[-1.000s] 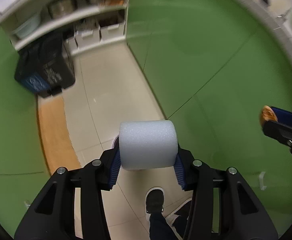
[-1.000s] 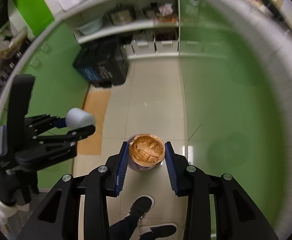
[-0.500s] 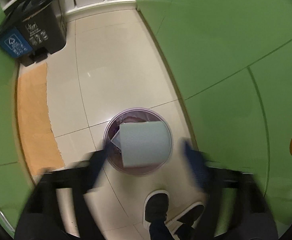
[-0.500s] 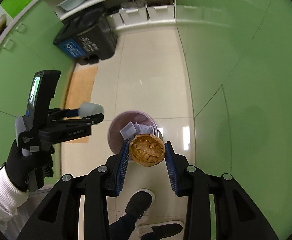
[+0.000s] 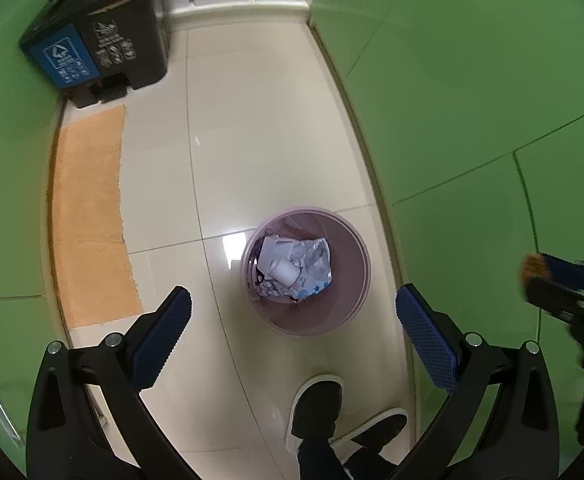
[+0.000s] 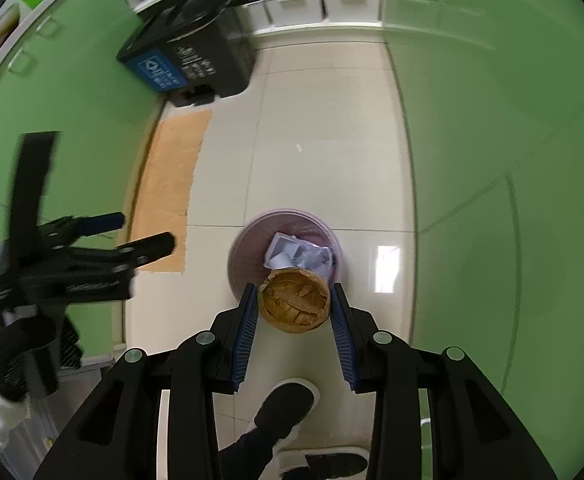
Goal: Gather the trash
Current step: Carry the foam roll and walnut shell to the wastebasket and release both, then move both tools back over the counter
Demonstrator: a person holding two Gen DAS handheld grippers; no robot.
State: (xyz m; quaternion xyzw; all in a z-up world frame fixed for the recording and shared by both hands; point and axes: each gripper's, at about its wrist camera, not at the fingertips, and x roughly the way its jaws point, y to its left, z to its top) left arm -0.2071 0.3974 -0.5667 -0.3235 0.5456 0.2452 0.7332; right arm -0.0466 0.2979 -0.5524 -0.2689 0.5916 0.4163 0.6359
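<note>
- my left gripper (image 5: 292, 316) opening wide, nothing between its pads; it hangs over the pink bin (image 5: 355, 280) on the floor
- white roll (image 5: 286, 273) lies in the bin among crumpled paper
- my right gripper (image 6: 295, 316) pinches a brown wad (image 6: 293, 306) above the bin rim

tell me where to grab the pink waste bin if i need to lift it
Grip the pink waste bin by its rim, coming straight down from above with one pad inside the wall and one outside. It stands upright and open-topped on the floor tiles, and the round body looks too wide to span. Pick the rim's right side, since the trash lies piled toward the left.
</note>
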